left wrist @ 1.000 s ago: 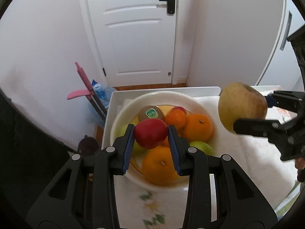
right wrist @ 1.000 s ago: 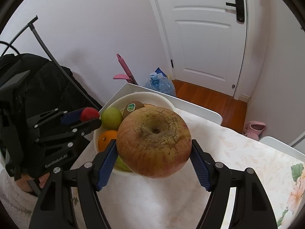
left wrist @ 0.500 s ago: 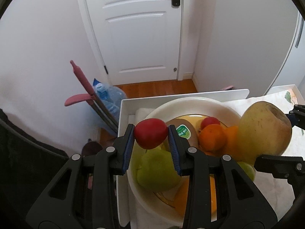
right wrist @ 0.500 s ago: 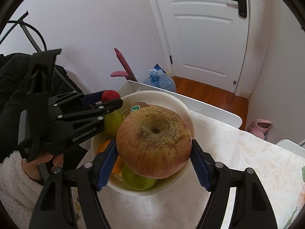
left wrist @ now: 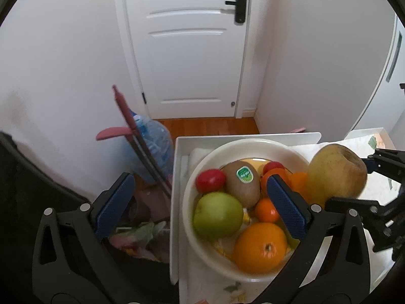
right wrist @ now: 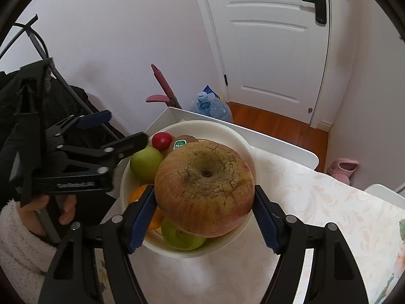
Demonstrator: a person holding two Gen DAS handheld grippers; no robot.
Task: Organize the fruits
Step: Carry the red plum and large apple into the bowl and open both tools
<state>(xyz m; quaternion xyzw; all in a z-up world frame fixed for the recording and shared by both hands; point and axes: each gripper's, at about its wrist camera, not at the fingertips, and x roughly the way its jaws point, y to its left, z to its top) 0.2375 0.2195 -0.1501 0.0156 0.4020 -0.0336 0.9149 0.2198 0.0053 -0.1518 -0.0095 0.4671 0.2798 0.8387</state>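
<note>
A white bowl (left wrist: 253, 144) holds a kiwi (left wrist: 243, 185), a green apple (left wrist: 217, 215), an orange (left wrist: 260, 248) and a small red fruit (left wrist: 210, 180) at its far left. My left gripper (left wrist: 198, 180) hangs over the bowl's left side. Its jaws are opening wide and no pad touches the red fruit. In the right wrist view the left gripper (right wrist: 124, 126) stands beside the bowl (right wrist: 202, 124), near the red fruit (right wrist: 162, 140). My right gripper (right wrist: 204, 190) is shut on a large yellow-red apple (right wrist: 204, 187) above the bowl's near right side.
The bowl sits in a white tray (left wrist: 177, 202) on a floral tablecloth (right wrist: 329, 215). Left of the table stand a water bottle (left wrist: 152, 147) and a pink-handled tool (left wrist: 121, 106). A white door (left wrist: 187, 50) is behind. A person's hand (right wrist: 65, 207) holds the left gripper.
The left gripper moved left across the bowl, let go of the red fruit, and its jaws spread wide. The red fruit now lies in the bowl. The right gripper still holds the apple.
</note>
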